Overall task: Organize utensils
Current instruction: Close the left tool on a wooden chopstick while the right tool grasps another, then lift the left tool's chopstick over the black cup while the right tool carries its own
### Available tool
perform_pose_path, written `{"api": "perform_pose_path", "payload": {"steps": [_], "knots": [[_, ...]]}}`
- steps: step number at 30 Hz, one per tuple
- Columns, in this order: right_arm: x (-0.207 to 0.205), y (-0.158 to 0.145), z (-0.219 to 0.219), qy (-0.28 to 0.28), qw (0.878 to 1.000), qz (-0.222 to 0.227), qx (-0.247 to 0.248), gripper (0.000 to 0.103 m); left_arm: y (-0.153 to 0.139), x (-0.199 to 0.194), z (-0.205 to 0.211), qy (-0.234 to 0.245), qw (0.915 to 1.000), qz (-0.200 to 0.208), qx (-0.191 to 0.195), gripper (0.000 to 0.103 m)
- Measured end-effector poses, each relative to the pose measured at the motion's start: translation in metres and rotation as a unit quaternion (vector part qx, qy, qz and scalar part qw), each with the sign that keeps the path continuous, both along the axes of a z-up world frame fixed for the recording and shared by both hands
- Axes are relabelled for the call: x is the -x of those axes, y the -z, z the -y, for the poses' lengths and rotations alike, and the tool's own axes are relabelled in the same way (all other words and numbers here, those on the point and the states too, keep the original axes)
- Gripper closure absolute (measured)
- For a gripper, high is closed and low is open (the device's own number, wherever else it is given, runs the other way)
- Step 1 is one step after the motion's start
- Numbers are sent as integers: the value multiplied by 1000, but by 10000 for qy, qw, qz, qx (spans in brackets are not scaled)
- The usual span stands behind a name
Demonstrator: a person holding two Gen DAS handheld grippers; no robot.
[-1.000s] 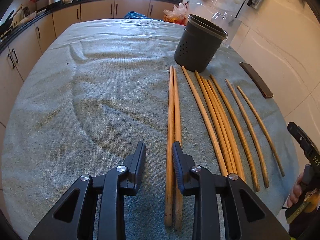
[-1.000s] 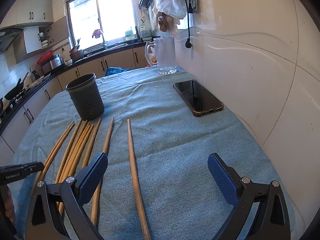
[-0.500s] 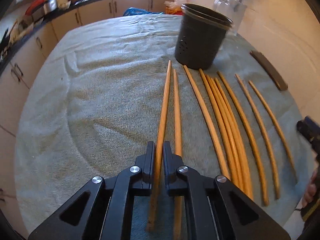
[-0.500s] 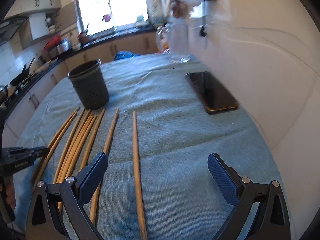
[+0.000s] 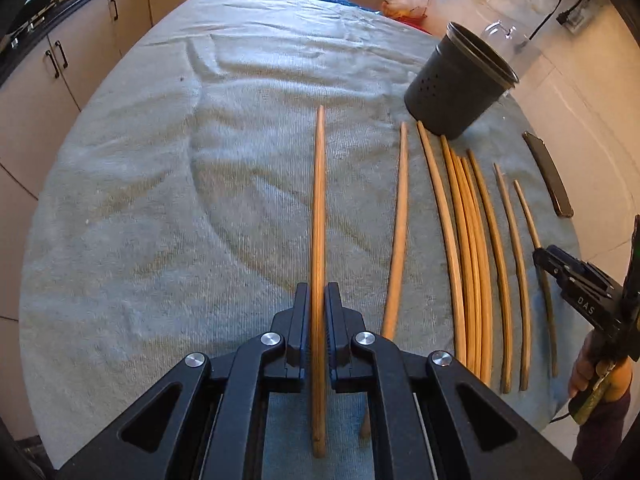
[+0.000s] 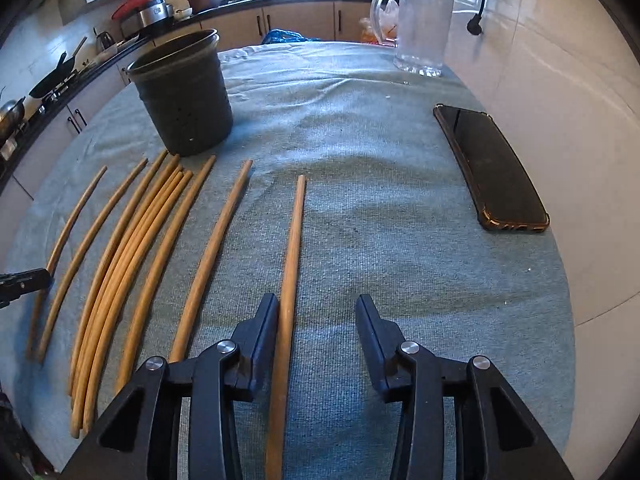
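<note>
My left gripper is shut on a wooden chopstick and holds it pointing away over the cloth. Several more chopsticks lie side by side to its right, near the dark perforated utensil holder. In the right wrist view my right gripper is open, low over the cloth, with the rightmost chopstick lying between its jaws, close to the left finger. The holder stands upright at the far left, with the row of chopsticks in front of it.
A grey-blue cloth covers the table. A black phone lies near the right edge by the wall. A clear glass jug stands at the back. Kitchen counters and cabinets run behind the table.
My left gripper closed on a chopstick and carried it left, away from the row. My right gripper narrowed and moved forward over the rightmost chopstick.
</note>
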State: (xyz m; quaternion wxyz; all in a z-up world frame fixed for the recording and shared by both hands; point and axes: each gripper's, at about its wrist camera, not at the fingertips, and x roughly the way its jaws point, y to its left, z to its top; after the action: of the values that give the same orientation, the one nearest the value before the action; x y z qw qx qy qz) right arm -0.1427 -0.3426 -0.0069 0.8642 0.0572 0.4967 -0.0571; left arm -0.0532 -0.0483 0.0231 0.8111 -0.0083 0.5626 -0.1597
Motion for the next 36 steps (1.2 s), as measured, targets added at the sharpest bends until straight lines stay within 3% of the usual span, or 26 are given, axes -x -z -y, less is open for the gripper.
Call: {"api": "perform_pose_path", "payload": {"steps": [5,16,22,23,24,25,26,30,36], "knots": [[-9,-4,8,42,9995,-279,-144,60,0,-25,14,144,9997,7,-193,82],[-63,-5,22,133,9964,-837,-92,59,1,-83,44,376,9981,-85,-490,82],[-89,-6,17,30,9951,-988,-61,60,-1,-95,44,354,9986,-223,-324,81],[-90,-6,17,29,9954,-952,-85,68,-1,-95,42,335,9988,-223,-266,81],[-89,-6,17,17,9960,-888,-90,83,-1,-94,39,321,9991,-197,-208,81],[-89,-7,16,-16,9964,-840,-87,90,-1,-91,37,318,9992,-170,-178,92],[-88,-8,15,-48,9967,-799,-127,95,-1,-90,34,320,9992,-185,-136,97],[-78,-17,19,-28,9975,-519,-485,97,-14,-73,28,270,9996,65,-6,97],[-46,-69,16,-122,9974,370,-604,97,-70,-28,15,363,9957,833,207,97]]}}
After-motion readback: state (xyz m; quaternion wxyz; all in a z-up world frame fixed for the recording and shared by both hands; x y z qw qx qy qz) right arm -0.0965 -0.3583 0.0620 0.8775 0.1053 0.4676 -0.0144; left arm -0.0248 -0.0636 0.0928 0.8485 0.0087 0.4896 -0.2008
